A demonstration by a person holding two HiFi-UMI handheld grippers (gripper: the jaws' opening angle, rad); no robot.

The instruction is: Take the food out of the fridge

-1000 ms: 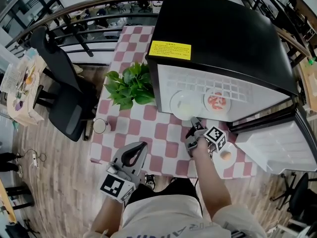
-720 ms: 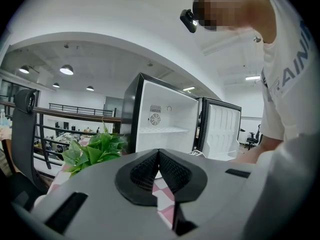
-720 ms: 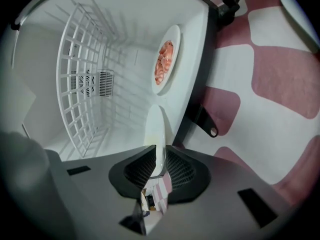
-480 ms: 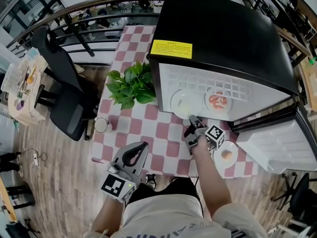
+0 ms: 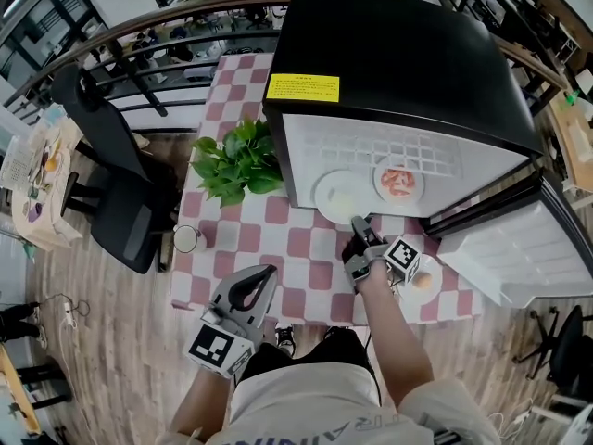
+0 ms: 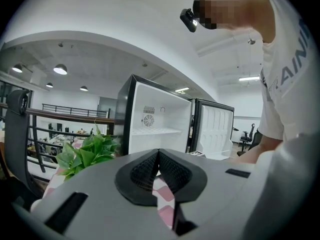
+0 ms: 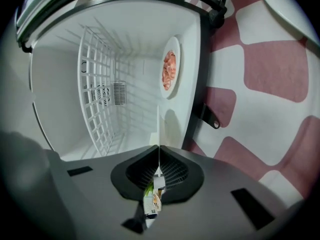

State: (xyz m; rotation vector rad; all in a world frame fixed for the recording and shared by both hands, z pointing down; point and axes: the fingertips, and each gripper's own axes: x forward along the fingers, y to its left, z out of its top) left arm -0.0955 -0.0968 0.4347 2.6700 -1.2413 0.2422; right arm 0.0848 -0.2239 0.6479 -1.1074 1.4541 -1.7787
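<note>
**Right gripper pinches a plate at the fridge mouth**

Head view: the right gripper (image 5: 359,233) reaches into the open fridge (image 5: 398,54). Its jaws are closing, almost together, on the near rim of a white plate (image 5: 334,196) lying flat at the front edge of the fridge floor. What the plate carries is too pale to tell. A plate of pink food (image 5: 398,181) sits beside it.

The left gripper (image 5: 267,272) hovers at the near edge of the table (image 5: 269,239).

Left gripper view: the left gripper's (image 6: 158,156) jaws meet, with nothing between them.

Right gripper view: between the right gripper's (image 7: 159,166) pads the white plate (image 7: 159,129) shows edge-on, a thin line running into the fridge (image 7: 60,84). The plate of pink food (image 7: 169,70) lies further in.
</note>
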